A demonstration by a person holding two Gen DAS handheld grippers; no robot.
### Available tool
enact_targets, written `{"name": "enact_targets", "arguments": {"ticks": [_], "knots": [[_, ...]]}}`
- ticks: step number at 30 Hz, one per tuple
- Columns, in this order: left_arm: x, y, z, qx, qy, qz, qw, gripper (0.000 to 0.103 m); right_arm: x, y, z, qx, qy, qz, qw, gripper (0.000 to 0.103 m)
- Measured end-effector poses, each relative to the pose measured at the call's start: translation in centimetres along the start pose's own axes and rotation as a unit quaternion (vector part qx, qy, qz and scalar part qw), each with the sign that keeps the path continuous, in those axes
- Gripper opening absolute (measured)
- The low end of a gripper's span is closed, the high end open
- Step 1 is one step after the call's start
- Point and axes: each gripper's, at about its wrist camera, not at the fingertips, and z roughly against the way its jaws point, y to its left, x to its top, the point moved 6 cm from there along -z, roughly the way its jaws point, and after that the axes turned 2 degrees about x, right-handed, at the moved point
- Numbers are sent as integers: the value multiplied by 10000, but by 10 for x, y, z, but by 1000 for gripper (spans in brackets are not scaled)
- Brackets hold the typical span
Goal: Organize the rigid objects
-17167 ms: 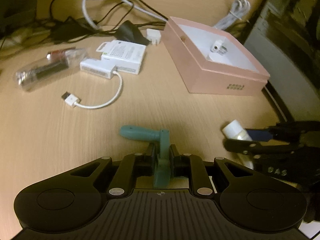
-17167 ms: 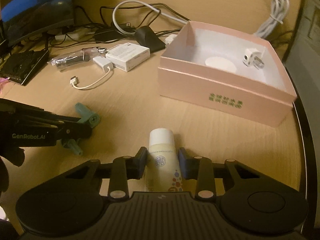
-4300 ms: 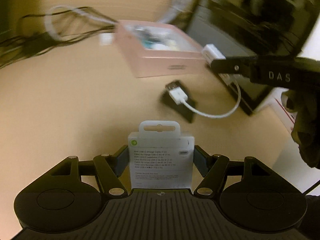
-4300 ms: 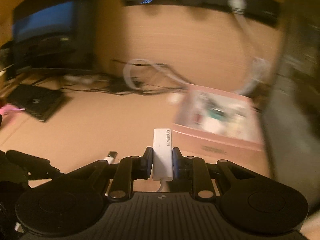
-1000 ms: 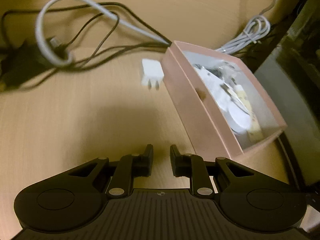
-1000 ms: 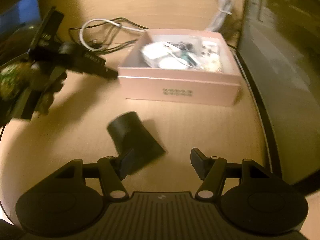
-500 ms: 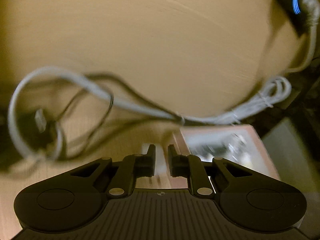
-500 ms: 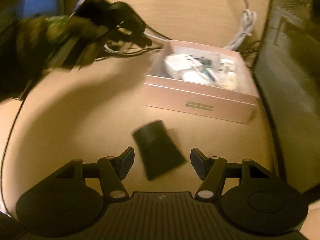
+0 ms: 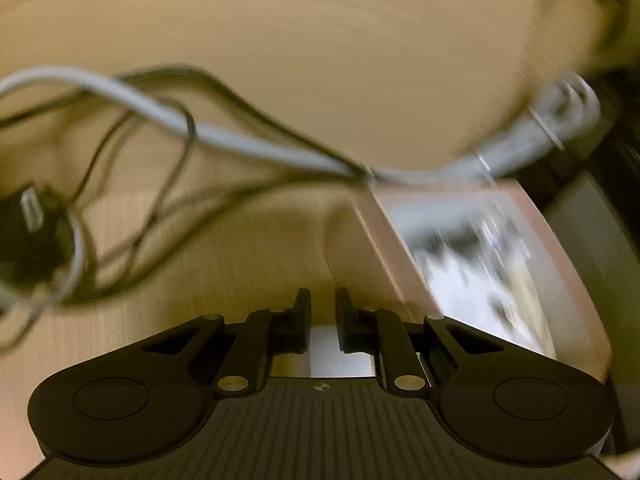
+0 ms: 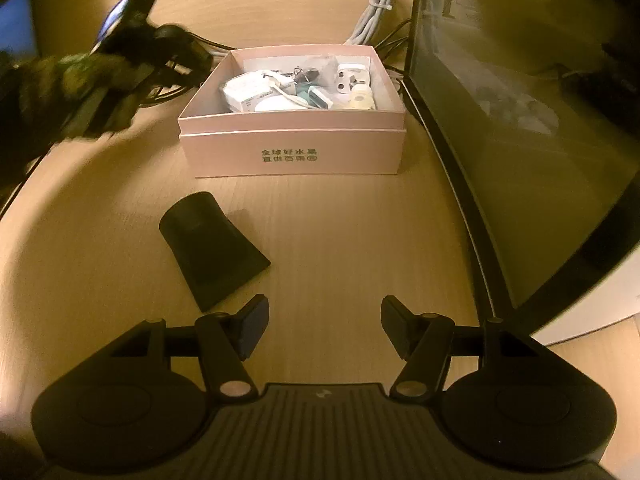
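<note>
The right gripper (image 10: 323, 320) hangs over the wooden desk (image 10: 360, 248), jaws apart with nothing between them. Just ahead of its left jaw lies a black flared plastic piece (image 10: 210, 242). Beyond it, near the desk's back edge, sits the pink box (image 10: 294, 148), full of white plugs, cables and small items. The left gripper (image 10: 176, 54) appears blurred beside the box's left wall. A dark monitor (image 10: 532, 128) stands along the desk's right edge.

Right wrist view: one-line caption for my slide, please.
Open right claw hovers over the desk near a black stand, facing the filled pink box.
</note>
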Motion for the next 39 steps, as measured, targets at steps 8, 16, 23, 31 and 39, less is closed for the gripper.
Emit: {"name": "enact_targets", "arguments": {"ticks": [8, 16, 23, 31, 39], "knots": [[-102, -9, 74, -638, 171, 551, 9963, 18, 18, 36, -7, 558, -187, 581, 9966, 63], [-163, 18, 173, 1487, -310, 1207, 9810, 18, 48, 125, -22, 1347, -656, 1845, 9714, 72], [-201, 13, 216, 1877, -267, 1365, 9723, 18, 76, 164, -76, 1409, -432, 2369, 9603, 72], [-214, -6, 223, 1861, -237, 1355, 9729, 18, 79, 160, -73, 1638, -327, 2193, 9612, 59], [-238, -68, 192, -163, 514, 1199, 9913, 18, 64, 88, -24, 981, -825, 1941, 9726, 59]]}}
